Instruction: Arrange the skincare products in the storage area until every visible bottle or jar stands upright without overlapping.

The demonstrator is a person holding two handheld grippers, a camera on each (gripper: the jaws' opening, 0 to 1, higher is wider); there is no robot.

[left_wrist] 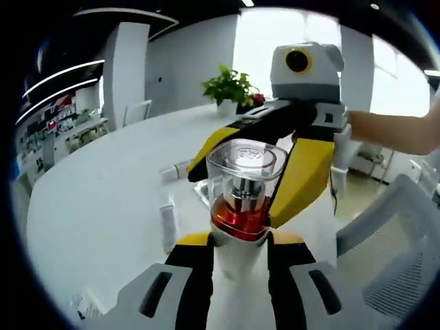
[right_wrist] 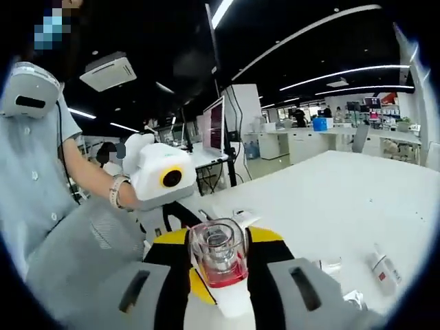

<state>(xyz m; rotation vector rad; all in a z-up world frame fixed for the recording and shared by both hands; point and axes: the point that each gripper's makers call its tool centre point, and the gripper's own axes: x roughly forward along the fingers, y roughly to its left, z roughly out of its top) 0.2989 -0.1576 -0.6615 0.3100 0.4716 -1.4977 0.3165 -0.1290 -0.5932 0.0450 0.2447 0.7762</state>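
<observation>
one red bottle (left_wrist: 240, 206) btwn two hand-held grippers: left (left_wrist: 237, 258), right (right_wrist: 220, 275).

The left gripper (left_wrist: 237, 265) had black jaws capped with yellow at the tips, set into pale grey housings, each cut with a dark oblong slot. The right gripper (right_wrist: 220, 265) was built alike: black jaws, yellow shoulders, grey moulded bases with slanted slots. Seen in the left gripper view, its long fingers (left_wrist: 302, 175) were yellow outside and black within, under a grey-white block. The person (right_wrist: 34, 185) wore a light grey-blue short-sleeved shirt with small buttons and a pale beaded wristband (right_wrist: 117, 191).
</observation>
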